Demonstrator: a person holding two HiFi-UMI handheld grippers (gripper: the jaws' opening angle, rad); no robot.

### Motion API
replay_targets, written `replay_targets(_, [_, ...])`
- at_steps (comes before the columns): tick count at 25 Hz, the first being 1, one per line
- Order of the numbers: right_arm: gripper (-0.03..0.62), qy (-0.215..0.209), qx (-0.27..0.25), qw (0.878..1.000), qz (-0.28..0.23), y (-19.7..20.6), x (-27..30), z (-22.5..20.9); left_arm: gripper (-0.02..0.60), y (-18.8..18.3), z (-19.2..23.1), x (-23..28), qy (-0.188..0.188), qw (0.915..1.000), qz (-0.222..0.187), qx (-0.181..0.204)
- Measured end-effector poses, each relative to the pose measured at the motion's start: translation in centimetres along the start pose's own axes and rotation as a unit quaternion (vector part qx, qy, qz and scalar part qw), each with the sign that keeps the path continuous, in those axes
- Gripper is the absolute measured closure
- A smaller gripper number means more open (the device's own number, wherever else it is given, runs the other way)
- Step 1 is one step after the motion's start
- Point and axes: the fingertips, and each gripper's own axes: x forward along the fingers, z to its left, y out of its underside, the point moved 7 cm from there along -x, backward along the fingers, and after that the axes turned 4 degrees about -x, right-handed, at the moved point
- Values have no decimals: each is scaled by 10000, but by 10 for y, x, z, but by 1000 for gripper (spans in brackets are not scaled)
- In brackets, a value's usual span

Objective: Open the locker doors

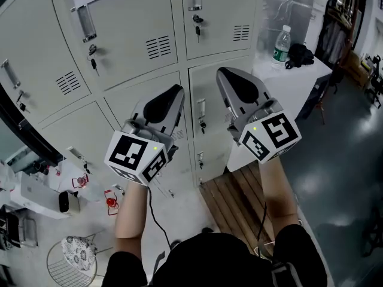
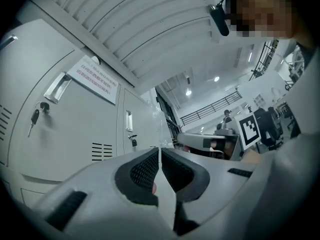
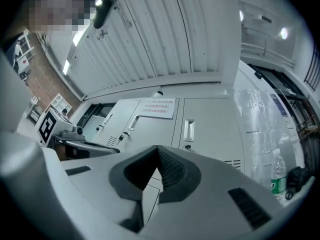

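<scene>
Doors (image 1: pixel 131 37) all shut, straight ahead, with keys (image 1: pixel 93 63) in locks. Approach step, by judgement: nothing touched yet. Left gripper (image 1: pixel 175 94) and right gripper (image 1: pixel 226 76) raised just short of them, jaws closed, empty. Next: open jaws, take a handle (image 1: pixel 85 21), pull. Bottle (image 1: pixel 281 45) on table (image 1: pixel 305 76) rightward, well clear.

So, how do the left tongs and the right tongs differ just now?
In the head view the right tongs reach higher up the lockers than the left tongs. The left marker cube shows another pattern than the right marker cube. Both tongs are shut, empty, and touch no door.
</scene>
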Motion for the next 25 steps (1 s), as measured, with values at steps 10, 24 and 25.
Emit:
replay_targets(10, [589,-91,227,9997,-49,5,28,-31,561,-4,-2,19,-270,9994,80,196])
replay_targets(24, [564,-123,-200,9997,-100,-9,80,-67,561,-17,8,54,-415,9986,6,327])
replay_targets(25, [561,-105,-254,9995,-120,-11,84,-70,561,-17,9,56,-412,9986,10,343])
